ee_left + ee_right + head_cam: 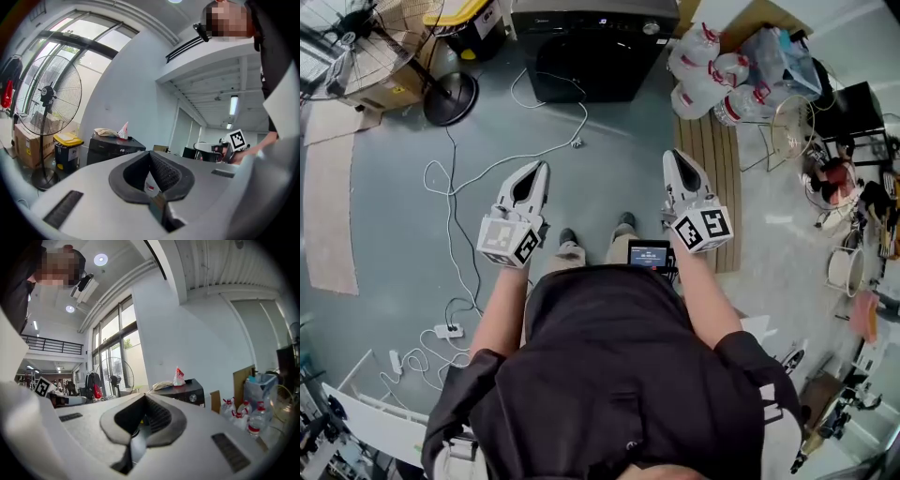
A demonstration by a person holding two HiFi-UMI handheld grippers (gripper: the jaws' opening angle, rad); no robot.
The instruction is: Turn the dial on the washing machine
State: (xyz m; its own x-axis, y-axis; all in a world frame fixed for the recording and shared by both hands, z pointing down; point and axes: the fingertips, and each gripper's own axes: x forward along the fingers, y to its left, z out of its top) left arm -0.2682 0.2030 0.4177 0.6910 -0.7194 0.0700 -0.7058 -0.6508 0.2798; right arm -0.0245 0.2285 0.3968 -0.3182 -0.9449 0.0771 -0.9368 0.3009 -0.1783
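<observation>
Dial (651,28) at right end of washing machine (581,61) front, well ahead across floor; right gripper (674,157) lines up nearer than left gripper (541,169); both pressed together, empty.

No clearly readable text

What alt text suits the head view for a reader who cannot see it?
Seen from above, a standing person holds the left gripper and right gripper, both shut and empty, towards a black washing machine across grey floor strewn with cables.
</observation>
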